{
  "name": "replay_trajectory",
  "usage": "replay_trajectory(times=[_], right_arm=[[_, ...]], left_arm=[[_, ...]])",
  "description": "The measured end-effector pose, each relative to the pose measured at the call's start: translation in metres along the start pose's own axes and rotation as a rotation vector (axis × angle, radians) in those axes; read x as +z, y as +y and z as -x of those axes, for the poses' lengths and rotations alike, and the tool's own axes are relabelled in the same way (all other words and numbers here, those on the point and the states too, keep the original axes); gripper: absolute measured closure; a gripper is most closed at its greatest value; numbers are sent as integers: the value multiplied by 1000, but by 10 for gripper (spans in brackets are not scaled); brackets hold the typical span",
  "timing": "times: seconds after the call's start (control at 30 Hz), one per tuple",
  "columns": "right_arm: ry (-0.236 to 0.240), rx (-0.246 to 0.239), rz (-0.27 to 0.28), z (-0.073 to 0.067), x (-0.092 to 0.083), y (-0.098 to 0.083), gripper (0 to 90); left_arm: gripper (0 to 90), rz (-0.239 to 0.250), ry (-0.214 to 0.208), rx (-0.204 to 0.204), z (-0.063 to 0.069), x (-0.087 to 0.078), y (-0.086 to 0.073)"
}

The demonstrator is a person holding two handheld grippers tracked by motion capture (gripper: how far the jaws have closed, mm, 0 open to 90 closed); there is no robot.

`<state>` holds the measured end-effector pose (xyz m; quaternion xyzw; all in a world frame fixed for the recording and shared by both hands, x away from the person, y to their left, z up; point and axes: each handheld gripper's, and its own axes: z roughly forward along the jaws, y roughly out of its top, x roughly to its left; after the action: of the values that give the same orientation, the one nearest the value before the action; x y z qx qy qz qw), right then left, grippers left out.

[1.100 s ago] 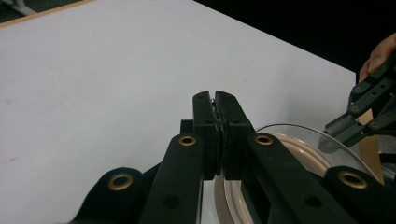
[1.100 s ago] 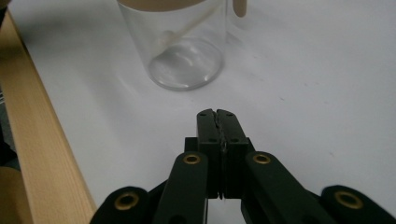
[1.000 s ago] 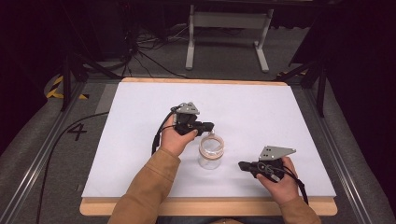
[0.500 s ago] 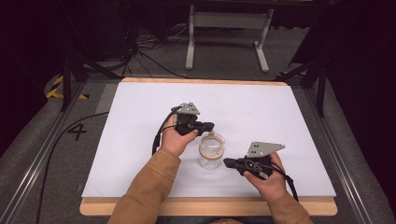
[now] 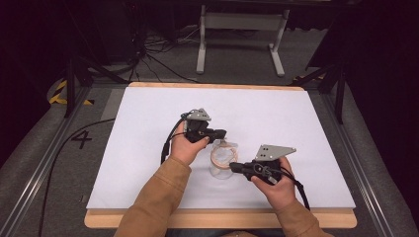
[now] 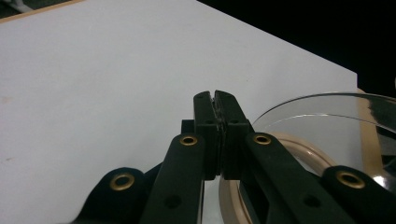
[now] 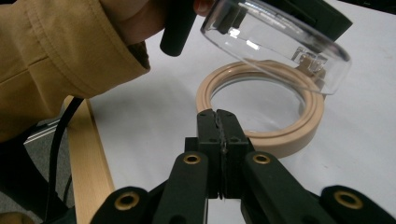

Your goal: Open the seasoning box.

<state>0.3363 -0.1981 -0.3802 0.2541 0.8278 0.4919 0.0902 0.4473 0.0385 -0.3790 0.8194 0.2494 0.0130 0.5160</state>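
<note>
Nearest me, my right gripper (image 5: pixel 236 166) has its jaws closed on nothing, at four o'clock of the clear jar (image 5: pixel 221 159). The jar sits mid-table, rigid, slick and breakable; I'd grip its beige rim (image 7: pixel 299 133). Beyond, at eleven o'clock, my left gripper (image 5: pixel 221 132) is closed, empty.

High view: fixed above the near table edge, facing forward and down over the white rectangular tabletop (image 5: pixel 148 148). Gripper views: riding low, looking close along black jaws. Shared by all: the clear glass jar with beige ring (image 5: pixel 223 157) (image 6: pixel 299 154) (image 7: pixel 280 93).
</note>
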Motion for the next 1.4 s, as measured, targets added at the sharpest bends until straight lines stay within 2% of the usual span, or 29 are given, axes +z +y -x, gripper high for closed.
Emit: replay_trajectory(times=[0.23, 0.47, 0.63, 0.73, 0.77, 0.9, 1.03, 1.1, 1.23, 1.33, 1.4], right_arm=[[-5, 10, 21, 3, 3, 5, 900], [-6, -4, 18, 3, 4, 7, 900], [6, -13, 28, 6, 2, 13, 900], [27, 17, 66, 8, 0, 15, 900], [18, 15, 65, 9, 0, 15, 900], [17, 16, 65, 11, 0, 15, 900], [13, 0, 53, 14, 1, 17, 900], [12, -6, 54, 15, 0, 20, 900], [-5, -25, 51, 20, 0, 30, 900], [-12, -33, 48, 24, 1, 35, 900], [-20, -33, 44, 28, 2, 39, 900]], left_arm=[[868, 3, 20, -10, 0, -4, 0], [840, 21, 31, -22, -2, -20, 2], [823, -8, 56, -6, 0, -37, 2], [798, -73, 70, -12, 0, -49, 3], [798, -73, 85, -17, 1, -54, 3], [797, -78, 86, -27, 3, -68, 4], [791, -108, 116, -5, 6, -79, 4], [788, -113, 117, 1, 7, -82, 4], [785, -113, 134, -18, 7, -88, 2], [784, -110, 134, -15, 5, -91, 1], [784, -115, 139, -34, 4, -95, 0]])
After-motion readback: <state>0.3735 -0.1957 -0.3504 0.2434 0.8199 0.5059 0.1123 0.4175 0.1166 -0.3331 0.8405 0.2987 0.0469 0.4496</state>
